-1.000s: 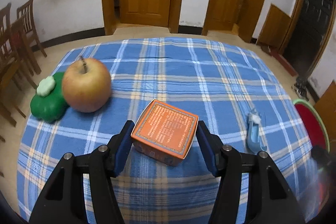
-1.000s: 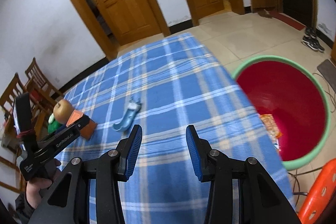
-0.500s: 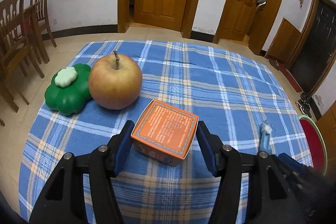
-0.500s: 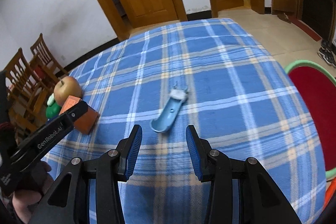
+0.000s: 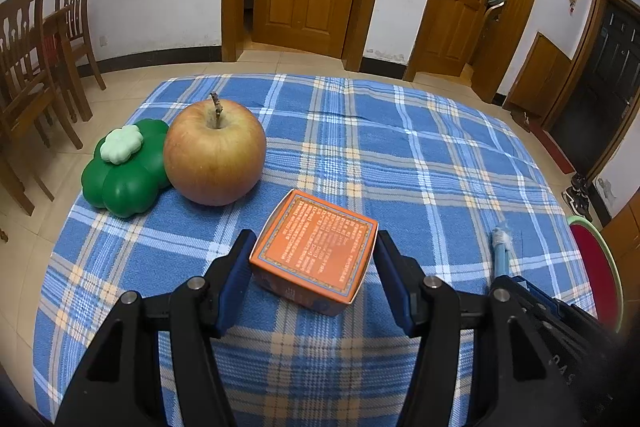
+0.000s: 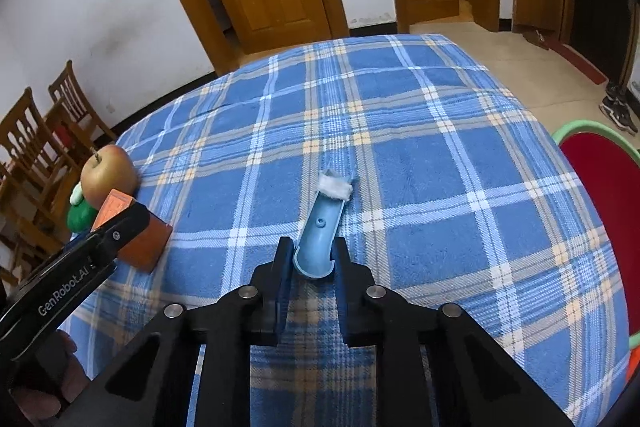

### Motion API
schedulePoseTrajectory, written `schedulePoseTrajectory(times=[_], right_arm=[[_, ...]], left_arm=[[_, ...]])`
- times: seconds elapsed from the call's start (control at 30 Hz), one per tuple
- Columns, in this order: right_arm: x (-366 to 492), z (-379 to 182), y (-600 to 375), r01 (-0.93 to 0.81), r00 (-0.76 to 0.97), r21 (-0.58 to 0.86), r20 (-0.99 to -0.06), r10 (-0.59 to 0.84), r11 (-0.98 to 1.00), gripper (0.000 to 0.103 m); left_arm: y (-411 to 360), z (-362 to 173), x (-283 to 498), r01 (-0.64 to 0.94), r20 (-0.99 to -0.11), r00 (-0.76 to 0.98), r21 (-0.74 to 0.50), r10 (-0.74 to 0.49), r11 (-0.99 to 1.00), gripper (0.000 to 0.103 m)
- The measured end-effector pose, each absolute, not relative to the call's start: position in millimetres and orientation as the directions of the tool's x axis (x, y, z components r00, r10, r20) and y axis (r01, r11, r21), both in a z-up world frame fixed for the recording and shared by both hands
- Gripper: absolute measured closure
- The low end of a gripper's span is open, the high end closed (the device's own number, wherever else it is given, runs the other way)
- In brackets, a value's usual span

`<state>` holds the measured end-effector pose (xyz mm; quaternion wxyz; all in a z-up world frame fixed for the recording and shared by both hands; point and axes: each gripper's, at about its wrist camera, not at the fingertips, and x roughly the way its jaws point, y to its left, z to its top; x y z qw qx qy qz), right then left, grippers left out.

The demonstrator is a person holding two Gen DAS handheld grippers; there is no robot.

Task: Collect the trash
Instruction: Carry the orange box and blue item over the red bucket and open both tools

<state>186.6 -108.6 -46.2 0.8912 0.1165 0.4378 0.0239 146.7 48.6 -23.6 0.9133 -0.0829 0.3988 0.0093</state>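
my right tool (image 6: 309, 259) pinches the blue plastic scoop (image 6: 319, 241) at its stiff near end; left tool (image 5: 312, 263) straddles the orange box (image 5: 314, 251), wide, likely light.

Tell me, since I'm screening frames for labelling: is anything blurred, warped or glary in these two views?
Left wrist view: sharp on the orange box and apple; strong fisheye bends the door frames; dark vignette in the corners. Right wrist view: the blue plastic piece and tablecloth are crisp, with the same barrel distortion; no harsh glare in either.
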Motion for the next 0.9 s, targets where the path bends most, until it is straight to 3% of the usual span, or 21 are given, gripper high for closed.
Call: schedulePoseTrajectory(times=[0.37, 0.9], right_arm=[[159.9, -20.8, -129.1, 0.056, 0.668, 0.265, -0.727, 0.161, 0.963, 0.084], [97.6, 7.6, -206.4, 0.181, 0.726, 0.295, -0.684, 0.075, 0.938, 0.084]], left_arm=[[46.6, -24.3, 147.7, -0.076, -0.727, 0.685, -0.143, -0.052, 0.987, 0.043], [12.3, -7.7, 139.1, 0.028, -0.707, 0.694, -0.163, -0.137, 0.986, 0.043]])
